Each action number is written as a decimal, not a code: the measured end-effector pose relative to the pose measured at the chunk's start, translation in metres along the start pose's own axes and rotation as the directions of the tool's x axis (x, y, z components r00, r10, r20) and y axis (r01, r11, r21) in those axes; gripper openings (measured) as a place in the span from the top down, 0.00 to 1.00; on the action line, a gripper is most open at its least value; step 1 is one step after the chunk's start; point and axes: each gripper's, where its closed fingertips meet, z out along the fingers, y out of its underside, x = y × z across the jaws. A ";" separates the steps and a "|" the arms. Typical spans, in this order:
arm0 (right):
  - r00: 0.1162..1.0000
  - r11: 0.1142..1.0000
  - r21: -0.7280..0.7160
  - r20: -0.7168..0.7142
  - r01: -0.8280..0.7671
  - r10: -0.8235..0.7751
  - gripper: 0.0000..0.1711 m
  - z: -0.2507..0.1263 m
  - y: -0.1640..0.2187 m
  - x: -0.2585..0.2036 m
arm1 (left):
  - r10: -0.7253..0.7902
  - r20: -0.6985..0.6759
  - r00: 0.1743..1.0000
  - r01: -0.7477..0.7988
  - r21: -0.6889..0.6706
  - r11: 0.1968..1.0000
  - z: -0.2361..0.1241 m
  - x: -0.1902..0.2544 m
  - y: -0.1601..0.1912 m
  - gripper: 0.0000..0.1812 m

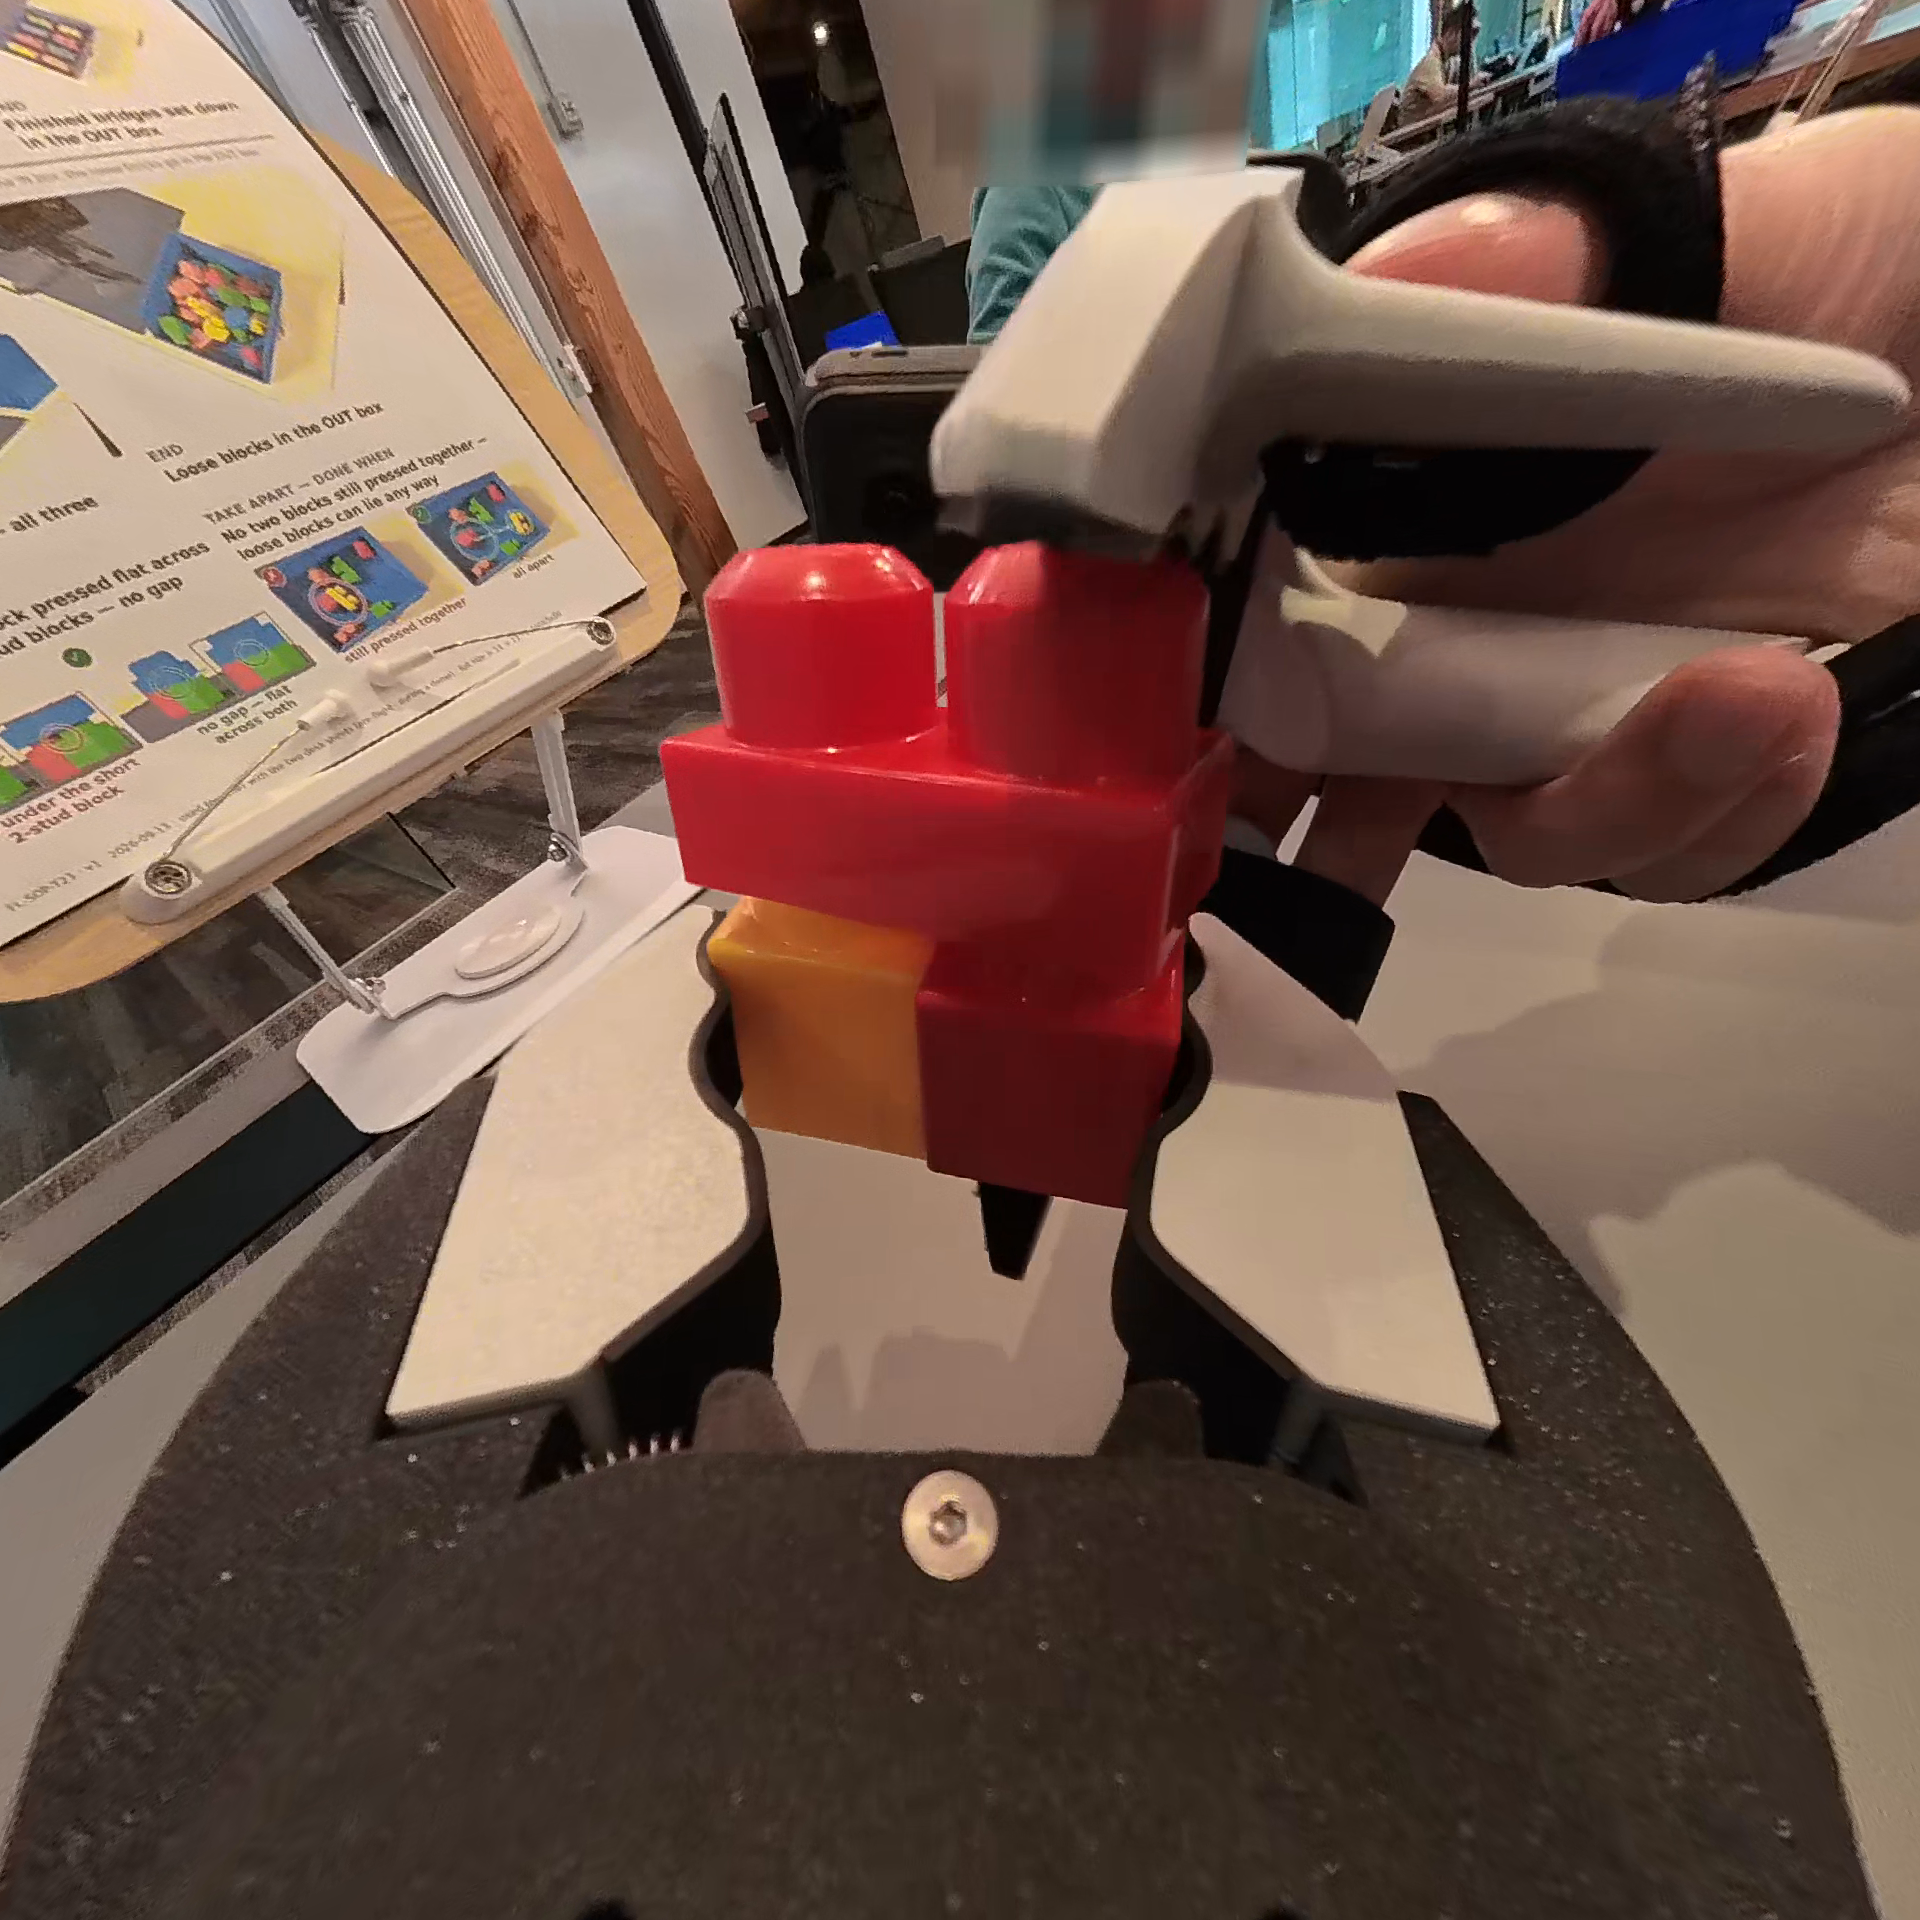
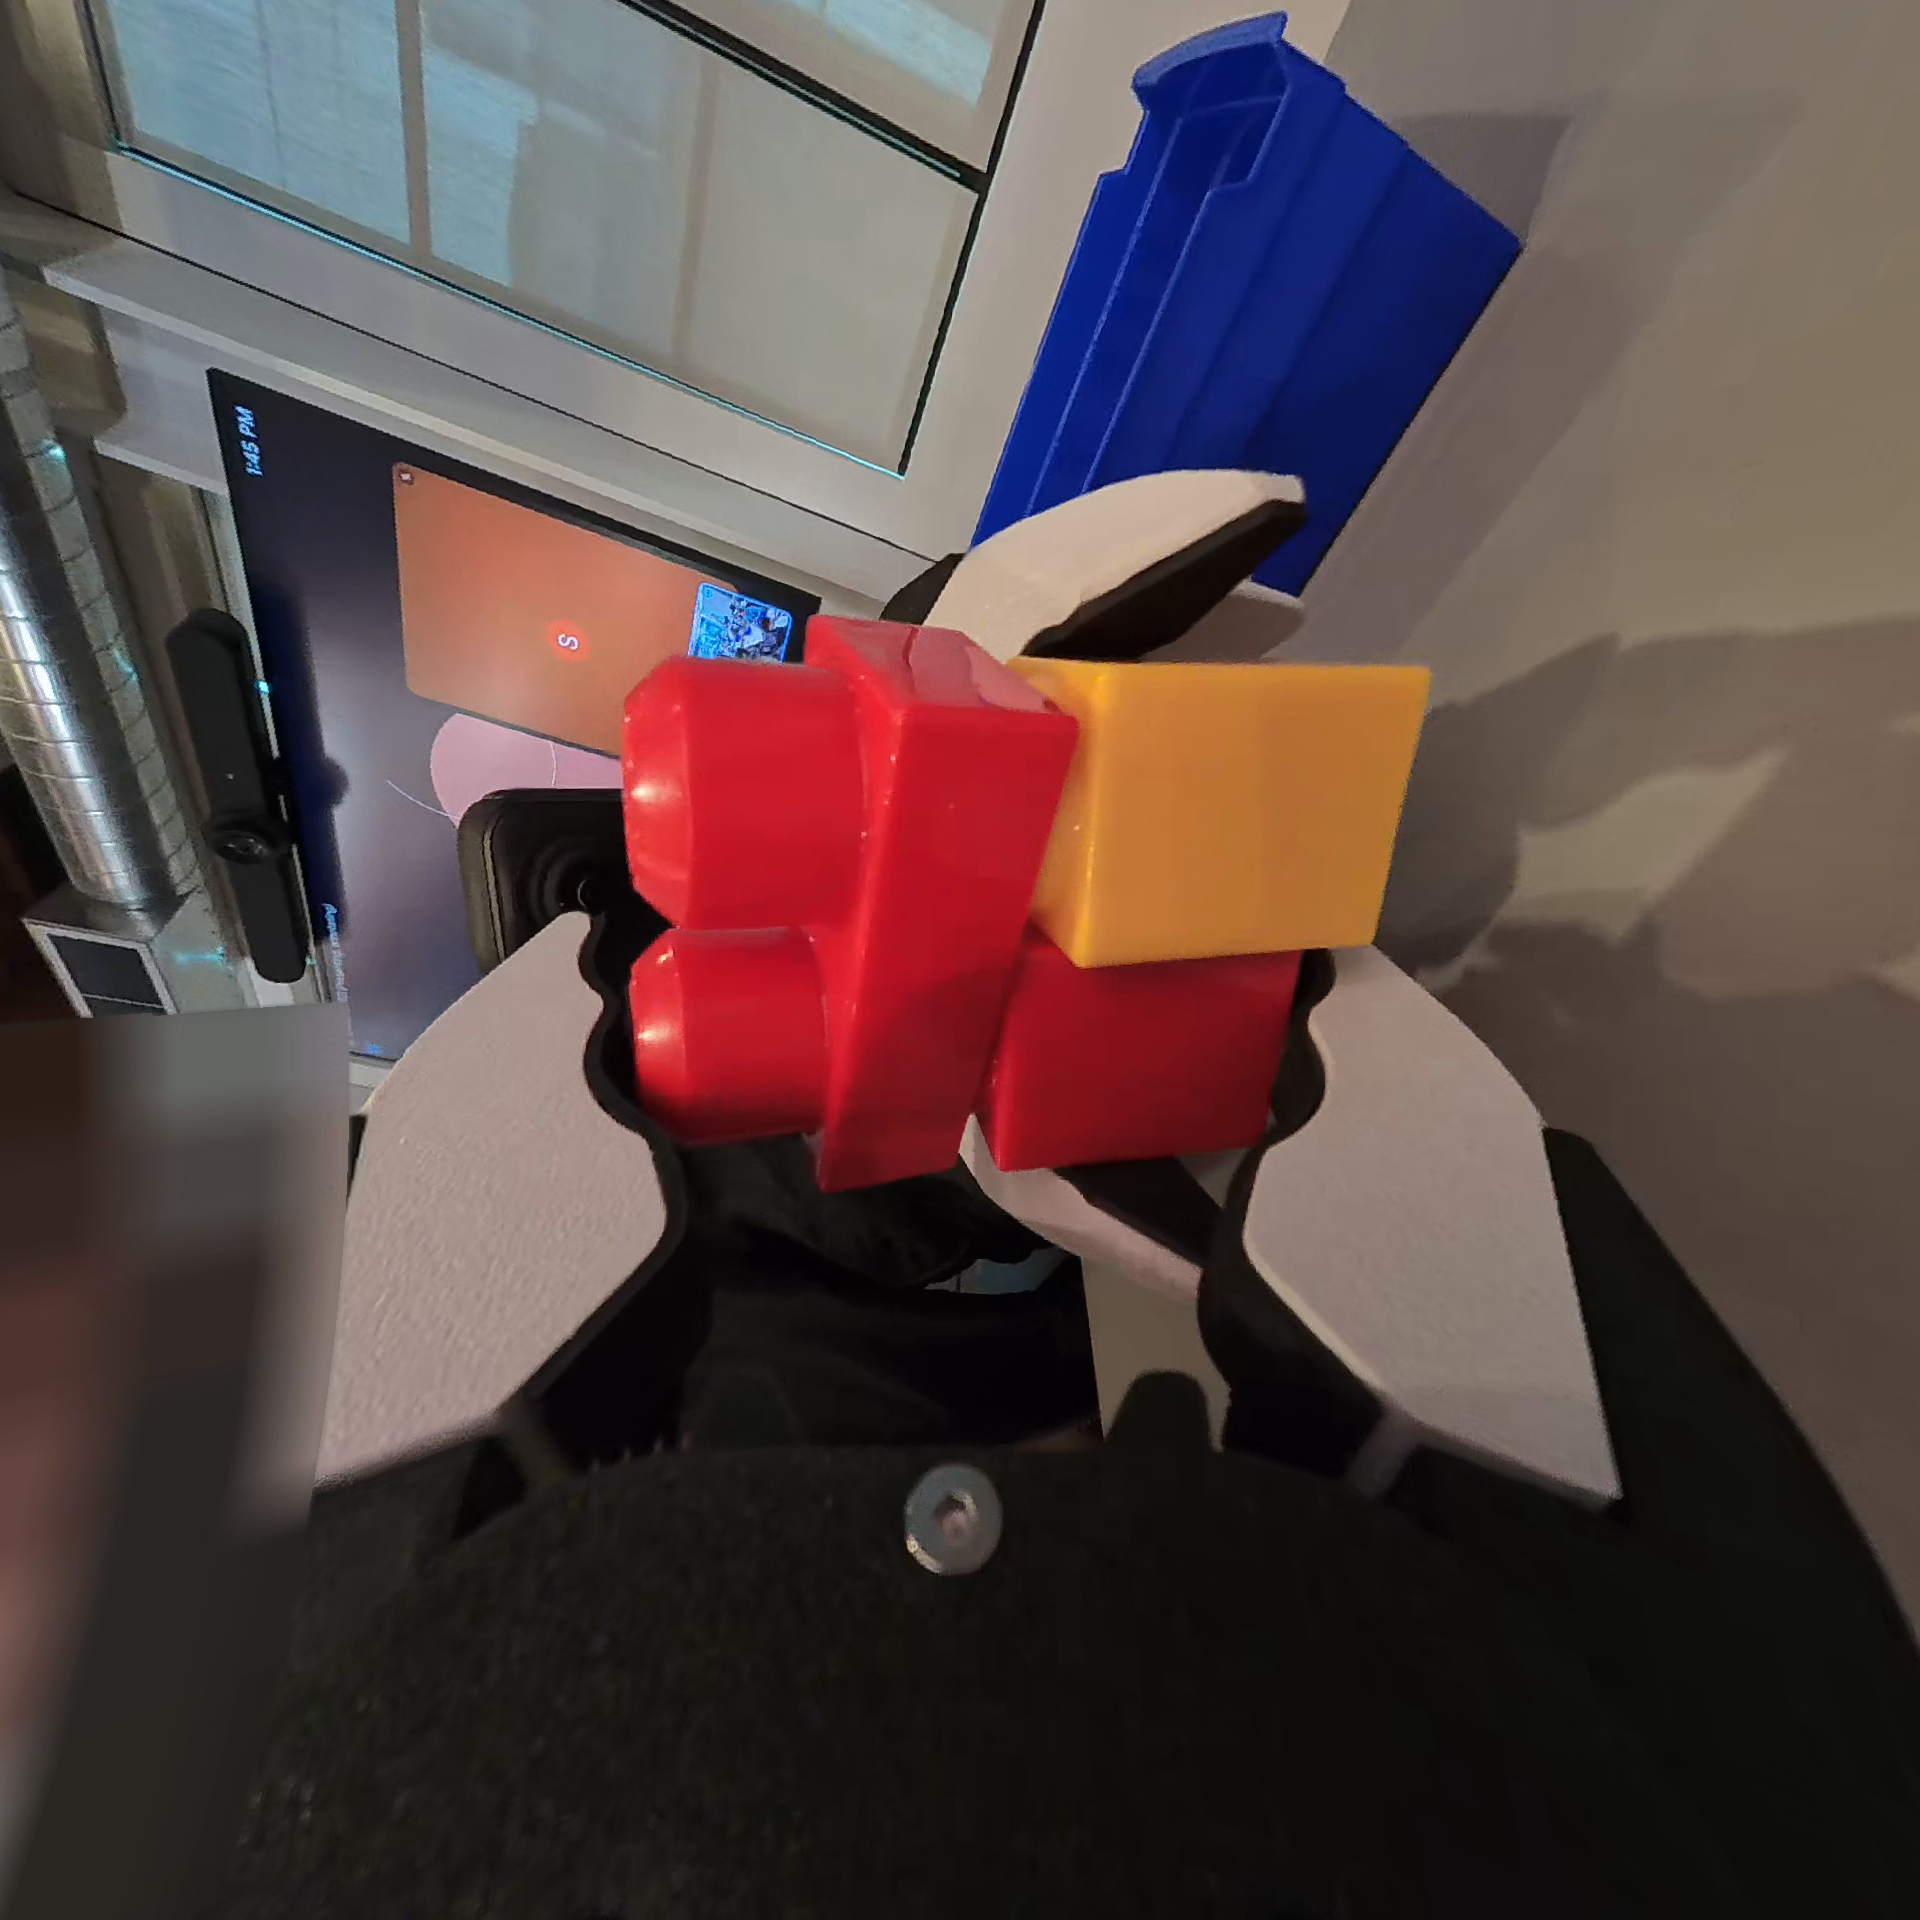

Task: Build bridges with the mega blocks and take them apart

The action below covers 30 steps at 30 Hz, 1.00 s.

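A small bridge of three blocks is held up off the white table (image 1: 1621,1091), caught between both claws. A long red block (image 1: 925,821) with two studs sits across a yellow block (image 1: 826,1023) and a short red block (image 1: 1039,1091), the two short ones pressed side by side beneath it.

In the left wrist view, the left claw (image 1: 951,1049) is clamped on the two lower blocks, one finger against the yellow at 9 o'clock, the other against the short red at 3 o'clock. The right claw (image 1: 1184,582) comes in from 2 o'clock, with a hand (image 1: 1662,665) around its handle, and bites on the stud end of the long red block.

In the right wrist view the bridge lies sideways. The right claw (image 2: 951,1029) grips it lengthwise, one finger on the studs at 9 o'clock, the other on the base of the short red block (image 2: 1132,1060) at 3 o'clock.

A blue bin (image 2: 1247,343) stands at 1 o'clock behind the blocks; its inside is out of sight. An instruction board (image 1: 260,499) stands at 10 o'clock in the left view.
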 end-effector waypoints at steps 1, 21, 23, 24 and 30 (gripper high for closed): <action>1.000 1.000 -0.012 0.003 -0.004 0.004 0.30 0.001 0.002 0.000 | 0.005 -0.001 1.000 -0.005 0.000 1.000 0.000 0.001 0.000 0.56; 0.999 1.000 -0.015 0.034 -0.021 0.022 0.30 -0.001 0.005 -0.001 | -0.007 -0.022 1.000 0.007 -0.012 1.000 0.001 0.005 0.001 0.56; 0.998 0.999 -0.020 0.039 -0.044 0.045 0.30 -0.001 0.005 0.000 | -0.021 -0.038 0.999 0.021 -0.009 1.000 0.002 0.005 0.002 0.56; 0.998 0.998 -0.026 0.036 -0.049 0.050 0.30 -0.001 0.005 0.001 | -0.027 -0.044 0.999 0.027 -0.003 1.000 0.002 0.005 0.002 0.56; 0.998 0.998 -0.035 -0.043 0.054 -0.056 0.33 -0.015 0.000 0.002 | -0.057 -0.060 0.997 0.057 -0.011 0.998 0.001 0.003 0.005 0.56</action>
